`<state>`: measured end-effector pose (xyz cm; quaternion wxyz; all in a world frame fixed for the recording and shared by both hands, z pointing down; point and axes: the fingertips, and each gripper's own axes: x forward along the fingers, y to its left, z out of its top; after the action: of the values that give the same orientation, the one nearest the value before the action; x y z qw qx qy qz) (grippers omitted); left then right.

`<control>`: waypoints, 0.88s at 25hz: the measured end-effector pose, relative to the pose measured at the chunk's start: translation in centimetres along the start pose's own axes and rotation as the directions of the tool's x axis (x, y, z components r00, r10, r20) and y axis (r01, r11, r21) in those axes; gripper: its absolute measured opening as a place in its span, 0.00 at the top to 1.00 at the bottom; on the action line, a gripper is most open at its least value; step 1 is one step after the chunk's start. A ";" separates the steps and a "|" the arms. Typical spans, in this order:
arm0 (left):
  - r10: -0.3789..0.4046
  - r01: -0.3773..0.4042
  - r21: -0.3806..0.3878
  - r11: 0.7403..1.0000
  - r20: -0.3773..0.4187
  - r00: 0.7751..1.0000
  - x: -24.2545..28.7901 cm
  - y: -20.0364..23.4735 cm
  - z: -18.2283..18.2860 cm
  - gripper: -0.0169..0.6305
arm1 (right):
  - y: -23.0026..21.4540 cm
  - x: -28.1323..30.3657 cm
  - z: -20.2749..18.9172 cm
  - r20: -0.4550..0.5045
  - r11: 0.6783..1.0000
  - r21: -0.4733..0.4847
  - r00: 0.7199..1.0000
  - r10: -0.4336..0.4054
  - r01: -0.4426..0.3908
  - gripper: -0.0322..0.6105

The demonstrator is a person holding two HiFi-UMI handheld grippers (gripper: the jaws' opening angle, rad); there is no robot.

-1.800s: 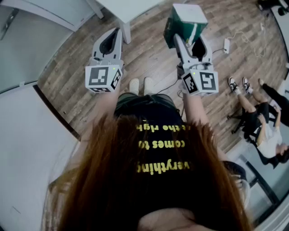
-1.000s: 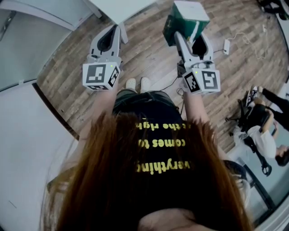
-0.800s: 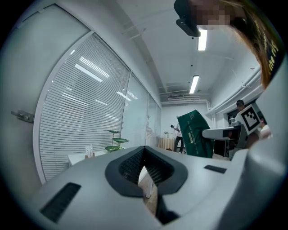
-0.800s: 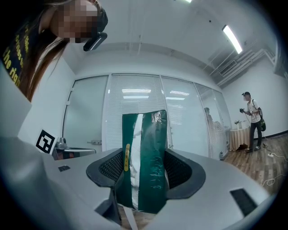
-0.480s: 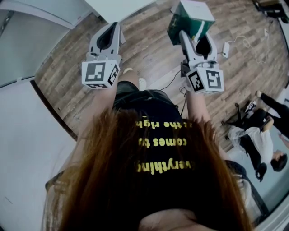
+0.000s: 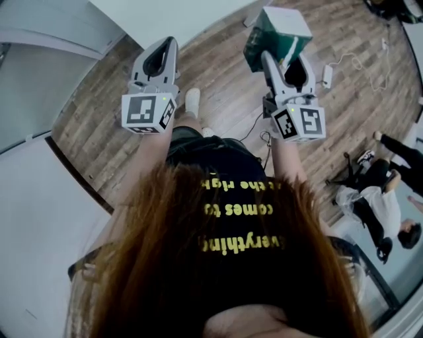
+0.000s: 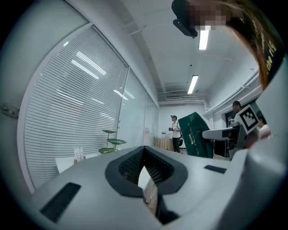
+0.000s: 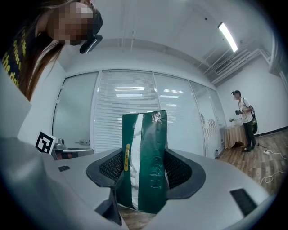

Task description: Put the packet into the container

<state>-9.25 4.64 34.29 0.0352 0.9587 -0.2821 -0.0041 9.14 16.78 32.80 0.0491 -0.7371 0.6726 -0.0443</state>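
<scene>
Reddish hair [image 6: 198, 264] and a black shirt [image 6: 231, 171] fill the near part of the head view; the person stands on a wood floor [image 6: 225, 72] with both arms held out ahead.

On the left, the left tool [image 6: 172, 41] is closed with its tips together and nothing between them.

On the right, the right tool [image 6: 285, 57] is clamped on the packet [image 8: 146, 148], a green pouch with a pale strip down its front. The packet stands upright between the ribbed pads, its top above the tips and its bottom edge hanging below them. It is held in the air above the floor and rests on nothing.

Farther off, the corner of a white desk [image 6: 178, 13] shows beyond the left tool, and bystanders [image 6: 383, 191] are well apart on the right.

No view shows the container, so the step in hand is most likely the carry: packet picked up, drop-off not yet reached. The next move calls for finding the container and bringing the packet over its mouth, with the squeeze firm on the slack pouch. Only there should the right tool open.
</scene>
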 end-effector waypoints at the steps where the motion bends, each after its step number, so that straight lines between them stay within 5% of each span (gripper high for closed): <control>1: -0.007 0.007 -0.003 1.000 -0.002 1.000 1.3 0.9 0.1 0.97 | -0.4 1.4 0.2 -0.002 1.000 0.000 1.000 -0.008 0.008 0.50; 13: -0.073 0.073 -0.009 0.997 0.038 0.997 10.6 8.7 1.4 0.97 | -2.1 11.8 2.1 0.048 0.997 -0.024 0.996 -0.073 0.074 0.50; 22: -0.069 0.069 -0.038 0.997 0.002 0.998 12.9 10.1 0.0 0.97 | -4.2 14.2 1.2 0.021 0.995 -0.001 0.995 -0.095 0.095 0.50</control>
<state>-3.85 -10.79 35.19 0.0532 0.9670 -0.2487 -0.0110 14.74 3.06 32.13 0.0534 -0.7688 0.6362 -0.0380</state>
